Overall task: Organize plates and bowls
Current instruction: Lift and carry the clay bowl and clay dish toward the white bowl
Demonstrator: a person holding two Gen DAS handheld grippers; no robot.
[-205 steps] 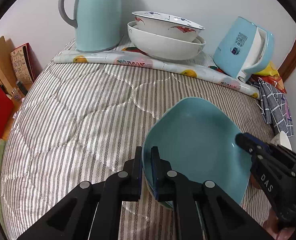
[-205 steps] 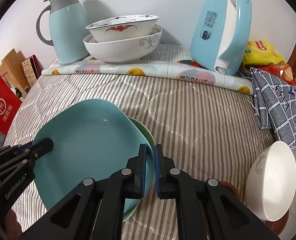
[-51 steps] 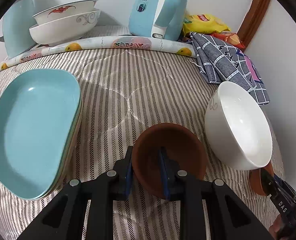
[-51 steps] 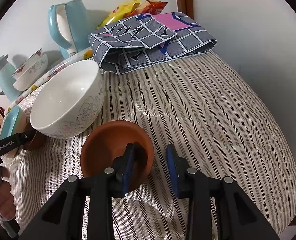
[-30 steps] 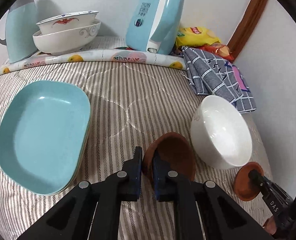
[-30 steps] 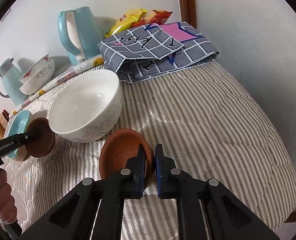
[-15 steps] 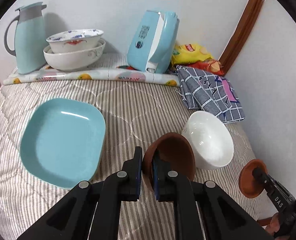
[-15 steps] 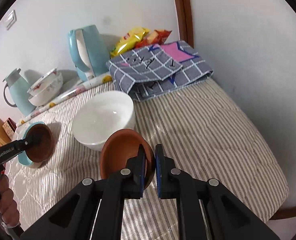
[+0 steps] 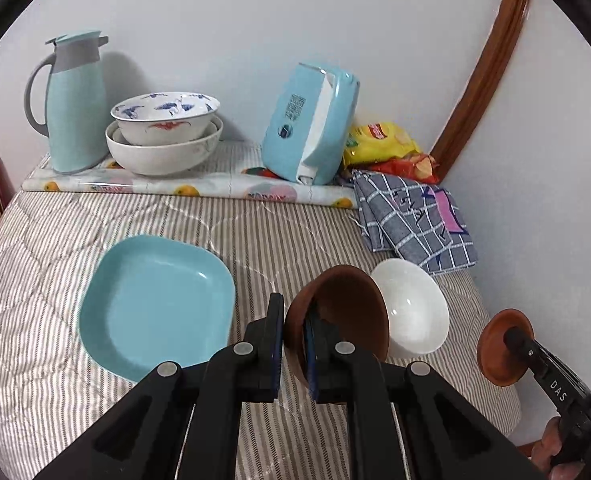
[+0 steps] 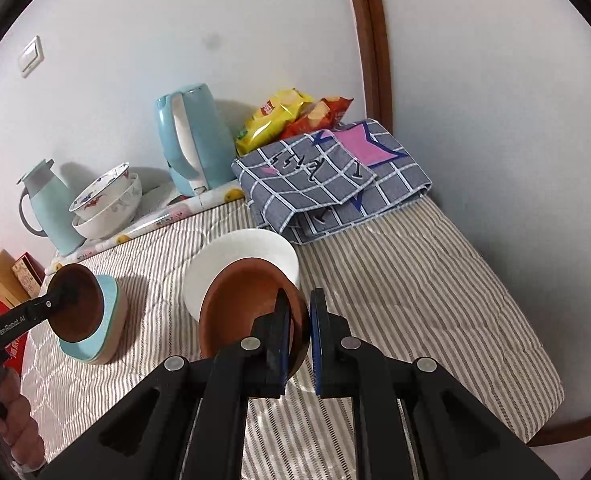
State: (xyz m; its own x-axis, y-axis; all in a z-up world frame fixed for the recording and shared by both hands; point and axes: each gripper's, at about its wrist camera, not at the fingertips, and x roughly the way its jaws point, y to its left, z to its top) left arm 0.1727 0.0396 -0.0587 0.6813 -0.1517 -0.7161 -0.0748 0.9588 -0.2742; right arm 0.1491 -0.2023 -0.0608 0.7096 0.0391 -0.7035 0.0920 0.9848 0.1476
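Note:
My left gripper (image 9: 294,344) is shut on the rim of a brown bowl (image 9: 347,308) and holds it in the air above the striped bed cover. My right gripper (image 10: 298,332) is shut on the rim of a second brown bowl (image 10: 243,304), also lifted; it shows at the right edge of the left wrist view (image 9: 499,354). A white bowl (image 9: 413,312) stands on the cover just behind both. Stacked teal plates (image 9: 155,304) lie to the left of it. The left gripper's bowl (image 10: 75,306) shows in front of the plates (image 10: 105,320) in the right wrist view.
Two nested patterned bowls (image 9: 163,136), a teal thermos jug (image 9: 75,104) and a teal kettle (image 9: 311,124) stand along the back wall. A folded checked cloth (image 10: 327,180) and snack bags (image 10: 287,116) lie at the back right. The bed's right edge (image 10: 543,384) is close.
Both grippers have risen and pulled back, each with its brown bowl lifted off the cover. The plates and white bowl look smaller and farther.

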